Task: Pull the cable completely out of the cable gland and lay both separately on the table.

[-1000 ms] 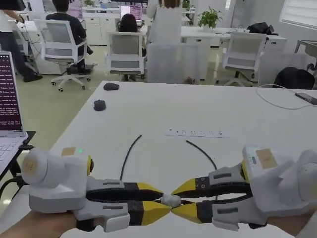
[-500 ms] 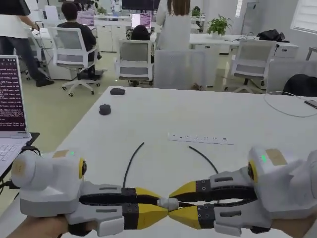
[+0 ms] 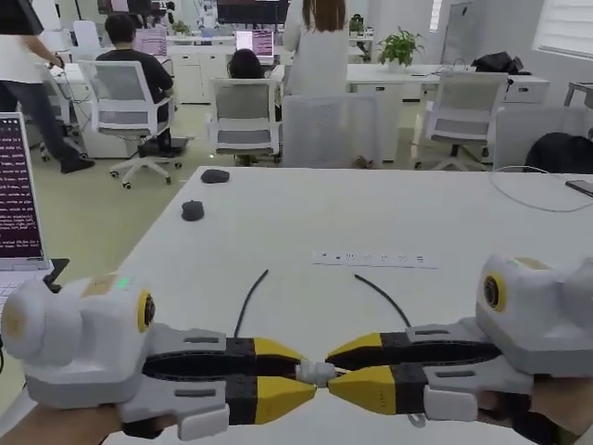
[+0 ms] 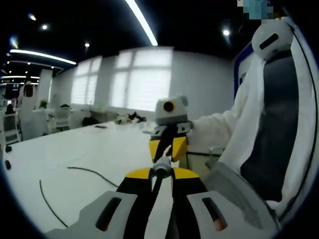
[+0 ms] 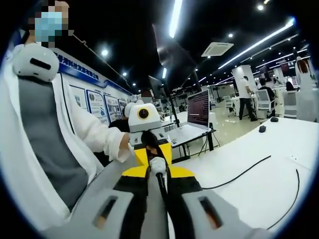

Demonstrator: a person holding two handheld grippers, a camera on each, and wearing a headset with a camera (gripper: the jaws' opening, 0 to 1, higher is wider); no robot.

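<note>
Tips now sit slightly farther apart: left gripper (image 3: 307, 375) clamps the cable gland (image 3: 315, 373), right gripper (image 3: 332, 370) pinches the cable (image 3: 384, 298) beside it (loose ends trail on the table (image 3: 463, 232)), pull axis running straight rightward.

A broad white table (image 3: 278, 232) reaches out into an open-plan office. Past its far edge, white mesh-backed swivel chairs (image 3: 243, 116) stand at rows of long white desks (image 3: 408, 72), with a leafy green potted plant (image 3: 400, 44) near one. The smooth floor (image 3: 93, 213) is pale green. Bright slatted window blinds (image 3: 567, 23) glow on the right. Long white strip lights (image 4: 142, 22) cross the dark ceiling.
</note>
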